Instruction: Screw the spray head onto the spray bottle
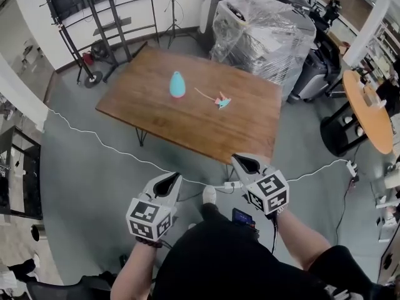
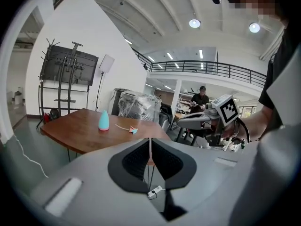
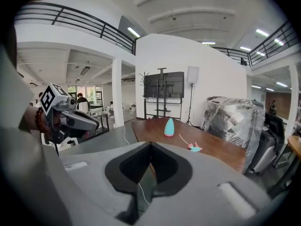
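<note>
Standing spray bottle (image 1: 177, 84): upright on the table, upper centre — nearer left gripper (image 1: 170, 180).
Spray head (image 1: 220, 100): lying right of it — nearer right gripper (image 1: 244, 163).
Jaws: both closed, empty.

Brown wooden tabletop (image 1: 187, 124). Carries an upright teal spray bottle (image 1: 177, 84) and, near it but apart, a spray head (image 1: 222, 101) lying flat.

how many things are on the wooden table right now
2. A teal spray bottle stands upright on the table. The spray head, with its thin tube, lies to the bottle's right in the head view, apart from it. Nothing else appears hidden there.
</note>
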